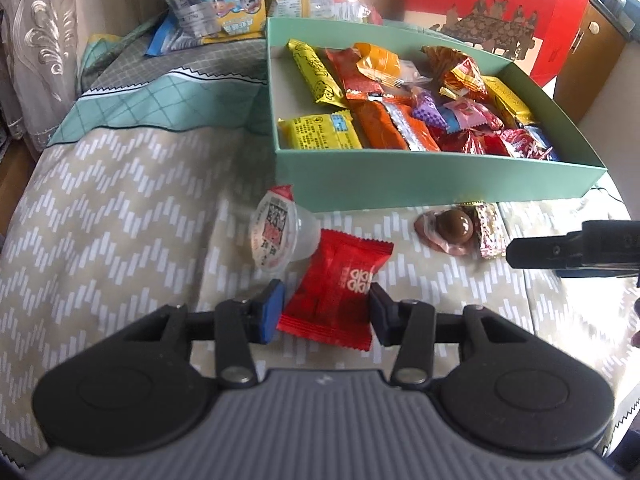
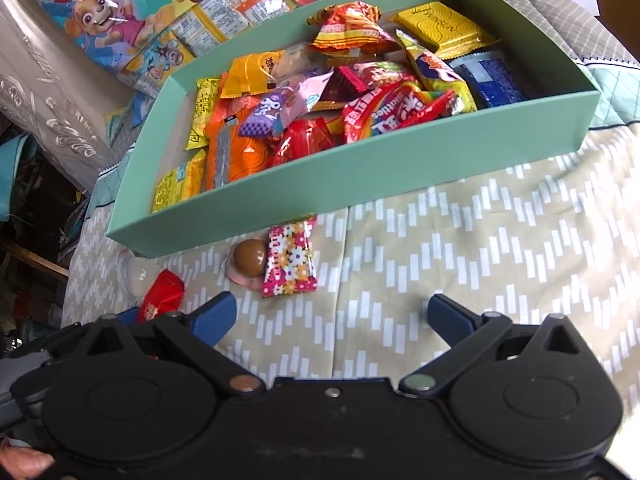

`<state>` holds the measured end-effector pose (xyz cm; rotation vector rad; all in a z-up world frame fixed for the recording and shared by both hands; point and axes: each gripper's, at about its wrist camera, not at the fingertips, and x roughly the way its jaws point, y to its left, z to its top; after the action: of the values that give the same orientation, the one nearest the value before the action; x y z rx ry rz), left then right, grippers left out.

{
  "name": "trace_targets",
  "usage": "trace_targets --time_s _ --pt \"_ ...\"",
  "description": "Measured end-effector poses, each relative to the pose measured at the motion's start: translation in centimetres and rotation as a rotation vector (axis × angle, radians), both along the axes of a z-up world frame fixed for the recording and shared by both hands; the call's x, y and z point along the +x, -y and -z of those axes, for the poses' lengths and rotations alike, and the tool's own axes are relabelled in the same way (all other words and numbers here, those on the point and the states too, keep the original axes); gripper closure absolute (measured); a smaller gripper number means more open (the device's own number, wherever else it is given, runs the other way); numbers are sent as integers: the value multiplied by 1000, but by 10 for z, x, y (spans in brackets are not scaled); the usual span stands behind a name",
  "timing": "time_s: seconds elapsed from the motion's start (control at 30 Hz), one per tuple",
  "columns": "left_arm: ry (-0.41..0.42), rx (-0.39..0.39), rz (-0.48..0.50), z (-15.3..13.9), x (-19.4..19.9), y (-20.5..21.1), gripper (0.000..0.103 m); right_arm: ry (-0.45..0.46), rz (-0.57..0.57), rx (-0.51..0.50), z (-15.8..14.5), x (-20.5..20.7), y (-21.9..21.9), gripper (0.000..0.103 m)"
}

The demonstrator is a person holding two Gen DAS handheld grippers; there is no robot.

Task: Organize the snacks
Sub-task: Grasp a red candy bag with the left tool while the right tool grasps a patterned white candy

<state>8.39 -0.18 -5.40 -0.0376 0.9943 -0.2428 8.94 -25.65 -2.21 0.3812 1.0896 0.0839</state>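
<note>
Left gripper is pinching the red packet, lower centre: light, crinkly, slippery foil; mid-body hold is advisable. Right gripper is standing spread, empty.

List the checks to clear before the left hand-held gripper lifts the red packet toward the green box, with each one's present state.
1. Red packet sits between the left hand-held gripper fingers: ok.
2. Pads pressing firmly on it: cannot tell.
3. Jelly cup clear of the packet: not ok, it touches the top corner.
4. Green box has room: ok, a bare patch at its left.
5. Right hand-held gripper open, holding nothing: ok.
6. Chocolate ball and floral packet remain outside the box: ok.
</note>
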Motion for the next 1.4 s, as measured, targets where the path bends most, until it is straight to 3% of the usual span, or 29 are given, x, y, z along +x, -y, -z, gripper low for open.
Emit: trace_targets --time_s 0.17,0.23,0.3,0.47,0.53,0.57,0.63,0.7,1.0,1.17,1.4 --pt "9 6 14 0 -2 2 58 52 -8 -33 -5 9 -8 0" --pt "14 19 29 0 -2 4 58 86 -21 -40 -7 16 -12 8" --pt "16 24 39 1 -2 6 56 92 -33 -56 -5 26 -18 26" --pt "17 23 54 3 0 11 44 122 -71 -83 1 36 -30 58" --pt "32 56 70 4 0 18 43 127 -97 -105 -1 37 -34 82" --pt "42 77 79 5 -1 22 46 119 -115 -115 1 37 -36 82" --pt "58 94 92 4 -2 26 64 124 -127 -114 1 33 -37 82" --pt "49 77 78 2 0 25 67 124 -129 -105 0 28 -36 83" --pt "32 84 69 2 -4 24 66 120 -138 -114 0 11 -24 77" --pt "31 94 59 1 -6 26 68 160 -220 -232 0 -2 -41 81" --pt "23 5 42 -26 -11 19 70 185 -149 -110 -26 -6 -16 82"
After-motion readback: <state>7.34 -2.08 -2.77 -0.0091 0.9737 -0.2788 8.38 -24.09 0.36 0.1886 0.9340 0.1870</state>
